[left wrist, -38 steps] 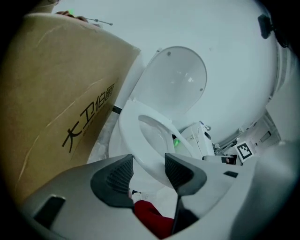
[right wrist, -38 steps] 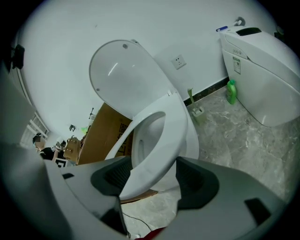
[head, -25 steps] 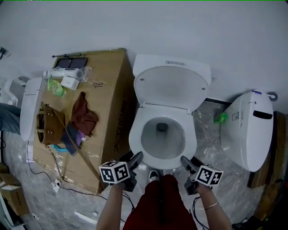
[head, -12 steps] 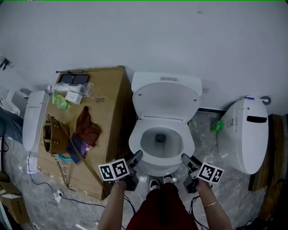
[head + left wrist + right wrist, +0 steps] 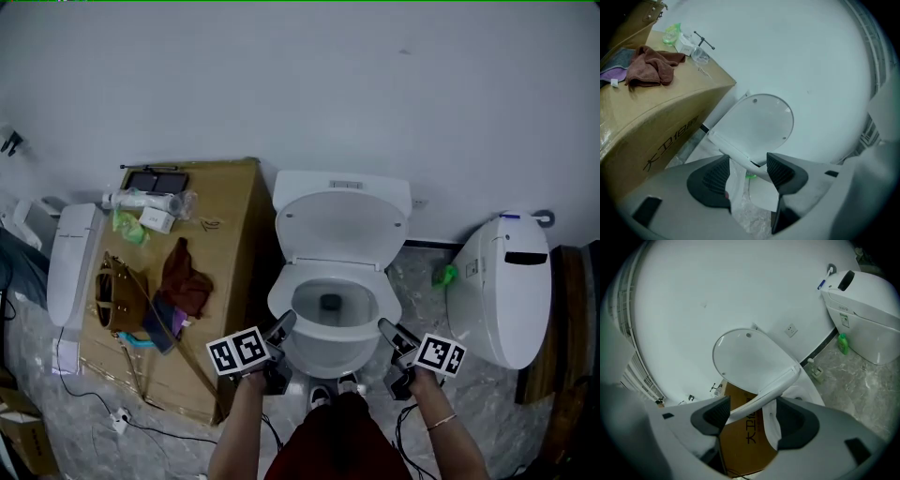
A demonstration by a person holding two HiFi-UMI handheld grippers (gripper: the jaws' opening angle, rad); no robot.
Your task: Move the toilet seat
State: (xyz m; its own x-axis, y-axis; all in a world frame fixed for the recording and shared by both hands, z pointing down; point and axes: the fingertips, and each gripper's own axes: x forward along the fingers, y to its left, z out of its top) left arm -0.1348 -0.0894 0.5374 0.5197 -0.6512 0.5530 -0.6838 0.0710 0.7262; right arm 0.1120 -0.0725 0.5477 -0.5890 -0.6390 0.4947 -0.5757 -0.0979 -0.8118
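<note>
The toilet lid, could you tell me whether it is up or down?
Up: the toilet lid stands raised by the tank, and the bowl lies uncovered.

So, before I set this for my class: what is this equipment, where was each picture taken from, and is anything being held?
There is no robot here. A person carries the left hand-held gripper and the right hand-held gripper, one in each hand. The head view comes from a camera on the person's head, looking down. Each gripper view comes from a camera riding on that gripper, looking along its jaws. Ahead stands a toilet with its lid raised. Beside it, a cardboard box carries a brown bag and a reddish cloth. Nothing is held: the left jaws are opening with nothing between them, and the right jaws stand apart.
</note>
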